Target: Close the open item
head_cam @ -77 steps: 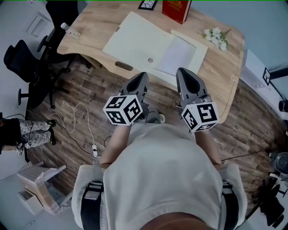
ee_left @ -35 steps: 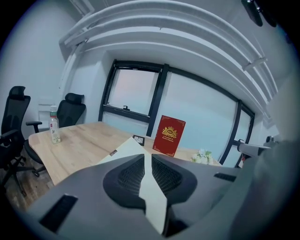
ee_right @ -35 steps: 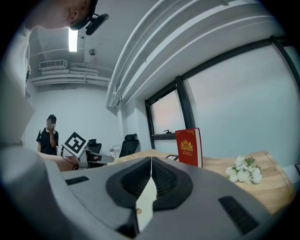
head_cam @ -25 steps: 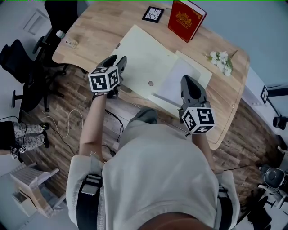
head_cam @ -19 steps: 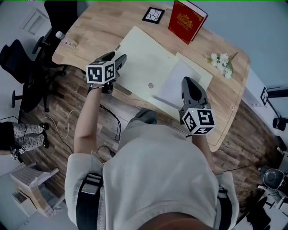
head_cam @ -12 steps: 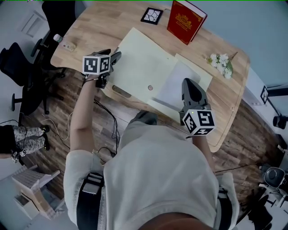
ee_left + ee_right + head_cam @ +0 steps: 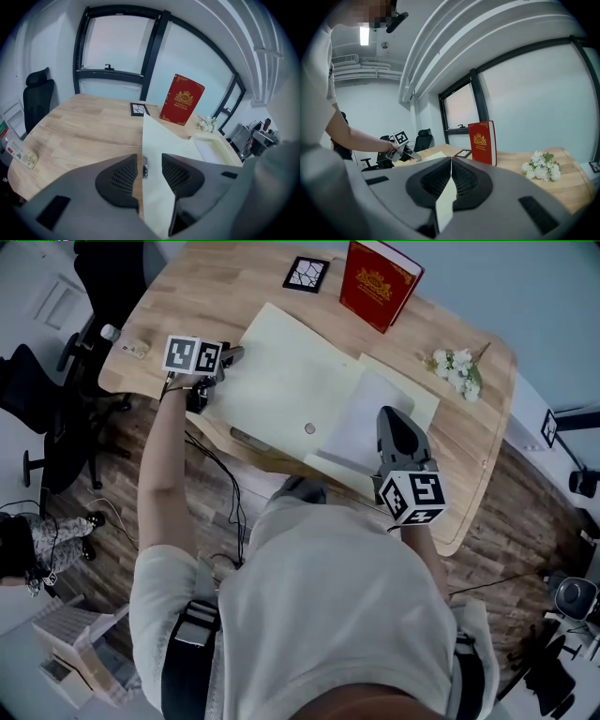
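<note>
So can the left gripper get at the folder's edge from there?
Probably yes. The left gripper has just been closing its jaws with the folder edge already between them, not yet pinched, and nothing blocks it.

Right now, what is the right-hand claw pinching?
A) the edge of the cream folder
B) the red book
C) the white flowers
A: the right gripper view shows the right gripper with its jaws closed on a thin cream edge of the folder.
</note>
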The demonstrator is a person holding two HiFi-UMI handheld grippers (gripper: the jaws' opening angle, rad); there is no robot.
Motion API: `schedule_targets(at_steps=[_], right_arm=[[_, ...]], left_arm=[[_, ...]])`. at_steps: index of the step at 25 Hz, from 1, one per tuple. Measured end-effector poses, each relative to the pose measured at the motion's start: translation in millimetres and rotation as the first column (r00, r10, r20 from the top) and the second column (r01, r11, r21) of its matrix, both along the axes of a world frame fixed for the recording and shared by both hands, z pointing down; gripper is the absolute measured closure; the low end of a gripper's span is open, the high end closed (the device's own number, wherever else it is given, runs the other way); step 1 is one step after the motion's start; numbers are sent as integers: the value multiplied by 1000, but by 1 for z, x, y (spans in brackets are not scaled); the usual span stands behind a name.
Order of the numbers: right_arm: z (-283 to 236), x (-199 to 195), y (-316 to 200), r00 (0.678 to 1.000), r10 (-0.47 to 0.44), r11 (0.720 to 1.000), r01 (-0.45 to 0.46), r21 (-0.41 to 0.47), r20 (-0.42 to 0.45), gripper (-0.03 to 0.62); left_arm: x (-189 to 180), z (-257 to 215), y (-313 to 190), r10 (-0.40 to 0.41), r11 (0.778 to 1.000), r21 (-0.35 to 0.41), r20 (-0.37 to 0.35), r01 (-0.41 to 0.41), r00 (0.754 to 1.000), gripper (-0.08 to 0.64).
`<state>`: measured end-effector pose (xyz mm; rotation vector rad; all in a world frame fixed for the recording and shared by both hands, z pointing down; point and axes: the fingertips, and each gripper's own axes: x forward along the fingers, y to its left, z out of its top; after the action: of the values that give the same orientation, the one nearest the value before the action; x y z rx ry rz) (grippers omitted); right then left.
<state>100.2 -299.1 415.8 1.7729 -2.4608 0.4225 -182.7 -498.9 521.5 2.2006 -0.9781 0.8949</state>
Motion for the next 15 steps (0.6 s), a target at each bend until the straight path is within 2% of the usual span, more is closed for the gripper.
schedule_targets(at_steps=[4,6,15], right_arm=[[1,1,-2,1000,6,1000,-6,-1,0,572],[2,1,-1,1000,8,1000,-8,-3,-2,572],[2,-2,2,1000,3,1000,-3,-6,0,572]], left_arm=[[-3,19,2,46,998,-56,72,-42,996,423],[-2,24,4,55,997,-66,82,-49,995,451],[5,7,7,57,997,-54,17,-56,998,479]])
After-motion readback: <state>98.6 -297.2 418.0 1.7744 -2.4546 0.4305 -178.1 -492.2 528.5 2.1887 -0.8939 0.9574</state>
